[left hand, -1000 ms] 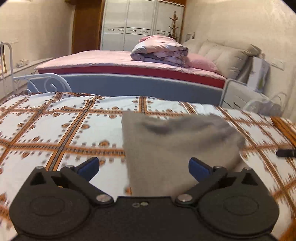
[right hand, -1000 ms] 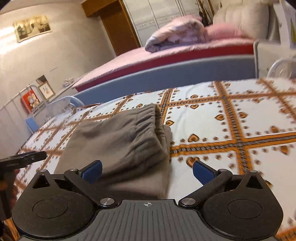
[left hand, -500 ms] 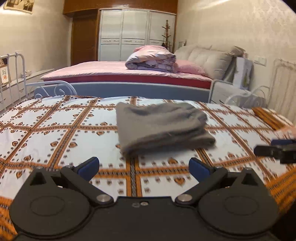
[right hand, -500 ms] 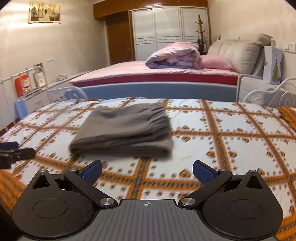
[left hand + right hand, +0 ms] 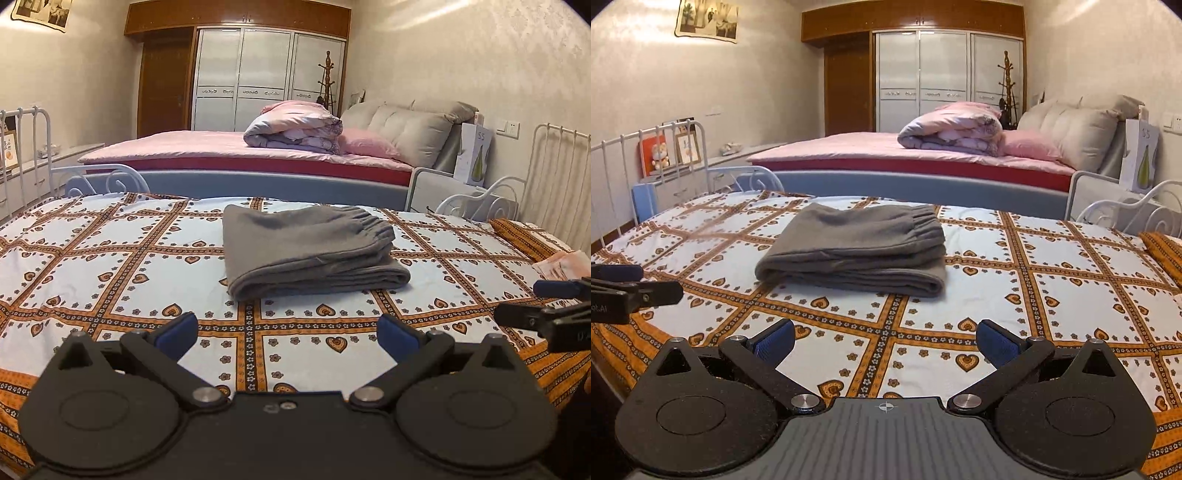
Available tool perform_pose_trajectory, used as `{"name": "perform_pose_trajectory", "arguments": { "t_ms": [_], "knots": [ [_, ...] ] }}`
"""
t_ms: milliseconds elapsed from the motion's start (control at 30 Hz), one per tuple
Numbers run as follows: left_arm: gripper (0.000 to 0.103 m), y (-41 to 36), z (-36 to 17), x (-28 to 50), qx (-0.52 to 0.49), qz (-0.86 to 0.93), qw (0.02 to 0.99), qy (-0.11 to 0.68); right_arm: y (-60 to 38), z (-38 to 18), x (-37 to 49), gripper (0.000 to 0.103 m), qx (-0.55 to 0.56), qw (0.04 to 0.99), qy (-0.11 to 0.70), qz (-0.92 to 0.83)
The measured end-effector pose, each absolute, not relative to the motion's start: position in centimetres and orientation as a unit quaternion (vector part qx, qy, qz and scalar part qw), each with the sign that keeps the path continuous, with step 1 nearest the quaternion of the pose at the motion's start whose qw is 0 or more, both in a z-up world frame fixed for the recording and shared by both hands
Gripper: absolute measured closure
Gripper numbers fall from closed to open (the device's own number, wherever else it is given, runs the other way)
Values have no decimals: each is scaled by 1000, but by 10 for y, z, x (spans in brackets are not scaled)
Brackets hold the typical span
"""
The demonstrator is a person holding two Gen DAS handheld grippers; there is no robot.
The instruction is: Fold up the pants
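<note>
Bedroom, patterned bedspread (image 5: pixel 110 266) | grey pants (image 5: pixel 310 251) folded at 12 o'clock, task apparently complete | left gripper (image 5: pixel 288 328) and right gripper (image 5: pixel 884 338) spread apart, empty, clear of pants

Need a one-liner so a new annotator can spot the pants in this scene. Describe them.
Start at the near bed with the white bedspread crossed by orange heart-print bands. In its middle lie the pants, a flat grey folded stack with a gathered elastic waistband on the right. They are the only plain grey thing there; the bundled quilt is pink, on the far bed.
</note>
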State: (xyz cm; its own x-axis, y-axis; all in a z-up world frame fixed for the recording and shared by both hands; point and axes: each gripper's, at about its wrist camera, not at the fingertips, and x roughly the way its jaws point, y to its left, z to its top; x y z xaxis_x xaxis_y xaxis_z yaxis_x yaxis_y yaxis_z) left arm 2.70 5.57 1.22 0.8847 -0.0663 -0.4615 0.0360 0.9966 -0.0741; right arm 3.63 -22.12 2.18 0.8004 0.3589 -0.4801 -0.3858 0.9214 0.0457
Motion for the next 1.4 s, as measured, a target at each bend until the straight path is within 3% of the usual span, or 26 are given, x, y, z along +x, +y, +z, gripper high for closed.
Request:
{"name": "perform_pose_trajectory", "arguments": {
  "t_ms": [1400],
  "knots": [
    [6,52,10,28,-31,-44,969,239,-223,20,44,0,-11,948,253,192]
  ]
}}
